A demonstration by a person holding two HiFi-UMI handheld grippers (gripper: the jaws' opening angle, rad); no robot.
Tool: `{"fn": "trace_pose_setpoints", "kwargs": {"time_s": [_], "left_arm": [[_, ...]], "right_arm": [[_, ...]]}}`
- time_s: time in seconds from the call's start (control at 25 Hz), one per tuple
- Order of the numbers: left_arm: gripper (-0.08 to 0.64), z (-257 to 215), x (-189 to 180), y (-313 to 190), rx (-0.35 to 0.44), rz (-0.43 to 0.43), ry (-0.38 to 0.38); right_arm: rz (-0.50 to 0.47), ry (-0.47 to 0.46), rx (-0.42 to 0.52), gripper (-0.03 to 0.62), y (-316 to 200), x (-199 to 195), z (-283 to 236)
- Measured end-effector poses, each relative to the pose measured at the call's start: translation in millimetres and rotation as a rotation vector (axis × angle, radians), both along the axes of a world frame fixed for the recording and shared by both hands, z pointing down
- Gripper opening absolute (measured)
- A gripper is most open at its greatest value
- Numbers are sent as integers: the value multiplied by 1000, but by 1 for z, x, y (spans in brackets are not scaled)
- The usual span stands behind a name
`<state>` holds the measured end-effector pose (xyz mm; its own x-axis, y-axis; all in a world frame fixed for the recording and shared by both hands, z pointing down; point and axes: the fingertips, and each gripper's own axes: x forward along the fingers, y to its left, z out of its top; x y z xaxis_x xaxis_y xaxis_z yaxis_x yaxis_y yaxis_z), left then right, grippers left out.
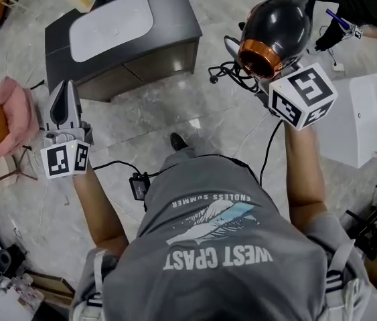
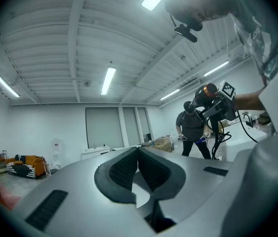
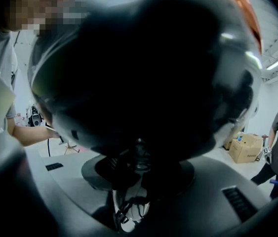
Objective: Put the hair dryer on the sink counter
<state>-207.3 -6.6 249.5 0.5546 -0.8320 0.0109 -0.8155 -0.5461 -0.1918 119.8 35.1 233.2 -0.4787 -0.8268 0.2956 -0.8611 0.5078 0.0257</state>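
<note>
A black hair dryer (image 1: 278, 25) with a copper ring round its nozzle is held up at the right of the head view, above the floor. My right gripper (image 1: 274, 71) is shut on its handle, and the dryer's round body (image 3: 143, 73) fills most of the right gripper view above the jaws (image 3: 138, 168). The dark grey sink counter (image 1: 175, 19) with a white basin (image 1: 111, 25) stands at the upper left, apart from the dryer. My left gripper (image 1: 64, 93) hangs in front of the counter. Its pads (image 2: 124, 169) meet with nothing between them.
The dryer's black cord (image 1: 268, 154) runs down past my right forearm. Cables (image 1: 232, 69) lie on the marble floor right of the counter. There is a pink cloth (image 1: 4, 112) on a chair at the left, a white box (image 1: 369, 119) at the right, and another person (image 2: 193, 127) beyond.
</note>
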Motion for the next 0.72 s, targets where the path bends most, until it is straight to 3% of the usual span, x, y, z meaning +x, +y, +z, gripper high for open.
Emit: {"fn": "trace_pose_setpoints", "kwargs": {"time_s": [0.36, 0.72], "left_arm": [[20, 16, -15, -68, -28, 14, 10], [20, 37, -26, -107, -66, -12, 7]], "right_arm": [[38, 1, -19, 181, -51, -12, 8], [10, 0, -42, 181, -104, -25, 20]]}}
